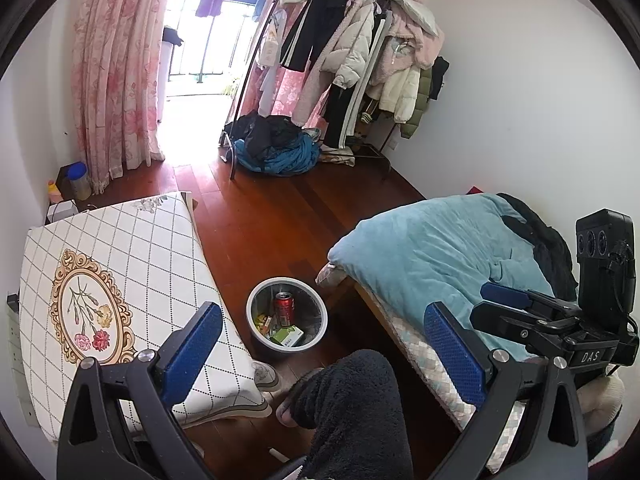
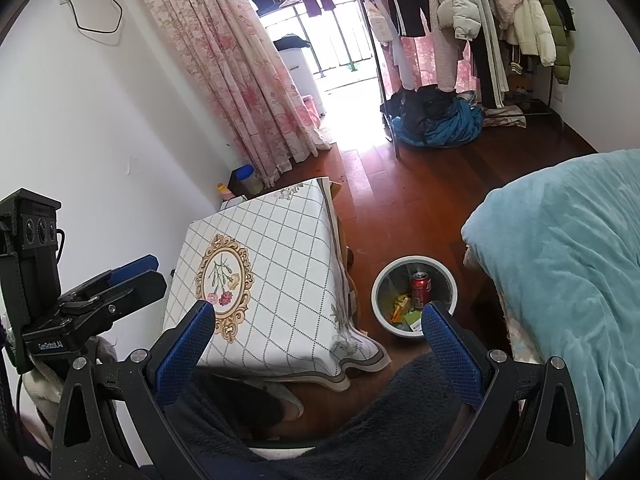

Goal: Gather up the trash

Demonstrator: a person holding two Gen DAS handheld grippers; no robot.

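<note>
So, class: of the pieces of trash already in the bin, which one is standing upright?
The red soda can. It stands on end inside the white bin, top facing up, while the green box and yellow wrapper lie flat on the bottom.

We see a room with white walls [image 2: 100, 128] and a shiny red-brown wood floor [image 1: 276, 216]. Pink flower curtains [image 1: 116, 72] hang by a bright door [image 1: 200, 52], and sunlight falls on the floor there. A rack [image 1: 360, 48] is full of coats, with a clothes pile [image 1: 276, 148] under it. A table [image 1: 120, 280] has a checked cloth. Across from it is a bed with a blue blanket [image 1: 432, 248].
</note>
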